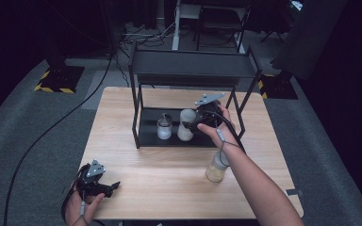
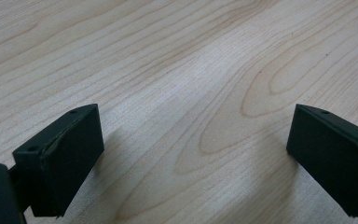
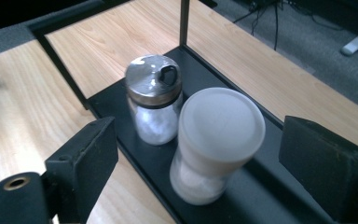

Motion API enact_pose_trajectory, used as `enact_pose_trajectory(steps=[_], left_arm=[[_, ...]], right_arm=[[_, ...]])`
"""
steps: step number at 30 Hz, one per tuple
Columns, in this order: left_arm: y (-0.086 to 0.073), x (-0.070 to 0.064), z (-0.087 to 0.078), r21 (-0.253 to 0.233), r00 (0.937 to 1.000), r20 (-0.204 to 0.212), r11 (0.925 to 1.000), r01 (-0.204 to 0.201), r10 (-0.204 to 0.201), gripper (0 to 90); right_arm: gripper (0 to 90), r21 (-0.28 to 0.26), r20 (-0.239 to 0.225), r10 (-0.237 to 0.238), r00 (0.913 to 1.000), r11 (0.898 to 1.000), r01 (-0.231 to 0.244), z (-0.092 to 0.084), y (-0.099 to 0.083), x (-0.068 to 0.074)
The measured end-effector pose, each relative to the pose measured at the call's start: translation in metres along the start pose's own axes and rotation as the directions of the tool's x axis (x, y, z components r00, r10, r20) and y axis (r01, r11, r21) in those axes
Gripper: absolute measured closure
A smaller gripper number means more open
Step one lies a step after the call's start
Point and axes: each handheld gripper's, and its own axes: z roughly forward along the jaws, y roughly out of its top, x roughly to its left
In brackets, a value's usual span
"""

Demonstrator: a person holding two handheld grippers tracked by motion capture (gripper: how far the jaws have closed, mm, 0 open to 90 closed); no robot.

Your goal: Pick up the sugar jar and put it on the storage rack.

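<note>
The right gripper point(image 3: 198, 154) has its black jaws spread wide, pads clear of the white-lidded frosted plastic jar point(image 3: 213, 142) standing between them on the bottom tray of the black metal two-tier rack point(image 1: 147, 133), just right of a clear glass shaker with a silver metal lid point(image 3: 156, 99); the two seem to touch. Near the table's right edge stands a clear jar of pale grains point(image 1: 216, 168). At the near left, the left gripper point(image 2: 193, 154) rests open over the bare light wooden table point(image 2: 182, 60).

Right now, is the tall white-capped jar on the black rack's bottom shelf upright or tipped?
Upright: the tall white-capped jar stands on its base, cap up.
</note>
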Motion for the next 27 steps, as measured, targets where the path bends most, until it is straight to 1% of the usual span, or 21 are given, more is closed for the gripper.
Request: enact_pose_trajectory(steps=[8, 14, 18, 27], left_arm=[[0.0, 0.0, 0.0, 0.0, 1.0, 0.0, 1.0, 0.0, 0.0, 3.2], [0.0, 0.0, 0.0, 0.0, 1.0, 0.0, 1.0, 0.0, 0.0, 3.2], [0.0, 0.0, 0.0, 0.0, 1.0, 0.0, 1.0, 0.0, 0.0, 3.2], [0.0, 0.0, 0.0, 0.0, 1.0, 0.0, 1.0, 0.0, 0.0, 3.2]], right_arm=[[11.8, -0.039, 0.006, -0.003, 1.0, 0.999, 0.004, -0.039, -0.016, 0.005], [11.8, -0.067, 0.011, -0.009, 0.9999, 0.998, 0.009, -0.064, -0.026, 0.011], [11.8, -0.08, 0.006, -0.014, 0.9999, 0.997, 0.014, -0.077, -0.033, 0.015], [10.9, -0.092, 0.001, -0.018, 0.9998, 0.996, 0.018, -0.097, -0.049, 0.021]])
